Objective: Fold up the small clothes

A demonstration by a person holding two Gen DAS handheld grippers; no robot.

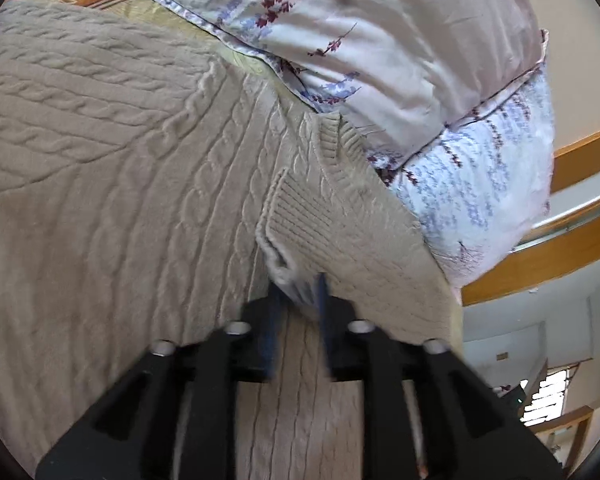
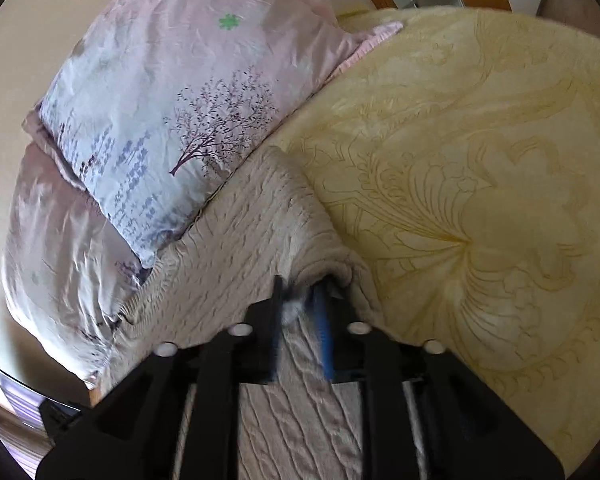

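Between my left hand-held gripper (image 1: 298,292) jaws sits the ribbed cuff of the sweater (image 1: 100,160), pads pinching it so I can carry that sleeve across for a fold. My right hand-held gripper (image 2: 300,300) is clamped on a bunched edge of the same sweater, lifted a bit so the knit drapes off it. The sweater lies spread on the bed (image 2: 480,160), flat enough to fold there, its far edge against the pillows (image 2: 160,100). I judge the sleeve fold is underway, not finished.
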